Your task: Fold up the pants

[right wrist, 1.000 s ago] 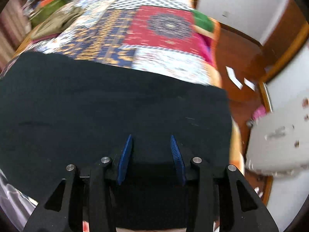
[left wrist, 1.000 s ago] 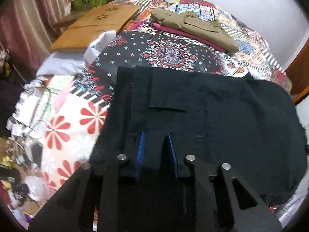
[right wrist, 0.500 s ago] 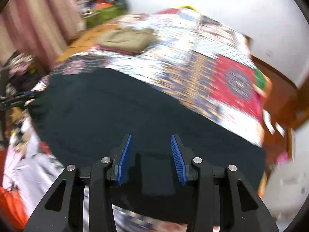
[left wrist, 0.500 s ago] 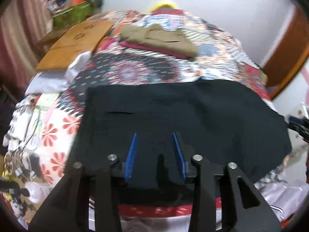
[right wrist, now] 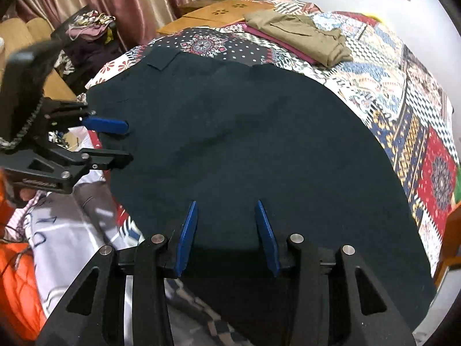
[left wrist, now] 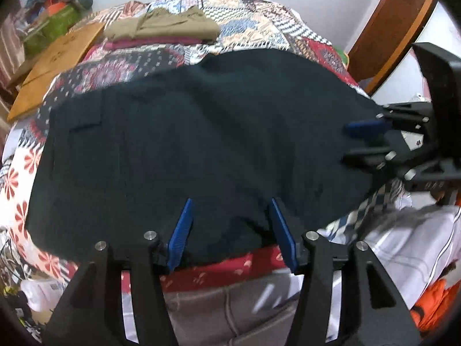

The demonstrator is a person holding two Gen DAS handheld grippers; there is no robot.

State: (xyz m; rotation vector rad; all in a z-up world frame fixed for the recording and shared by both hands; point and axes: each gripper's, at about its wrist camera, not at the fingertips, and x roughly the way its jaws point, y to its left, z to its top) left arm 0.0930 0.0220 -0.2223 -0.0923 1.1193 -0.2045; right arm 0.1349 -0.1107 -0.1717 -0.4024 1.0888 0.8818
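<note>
The bed (right wrist: 403, 66), under a patchwork quilt, carries the black pants (left wrist: 187, 144) spread flat across its near edge, with a stack of folded khaki and maroon clothes (right wrist: 299, 31) well beyond. The pants look soft, limp and light, likely to sag wherever unsupported, so the near hem corners seem the best holds. The left tongs (left wrist: 230, 227) and right tongs (right wrist: 227, 230) both stand released above the cloth. Compared with a second ago, each has pulled back and swung inward, bringing the other into view.
</note>
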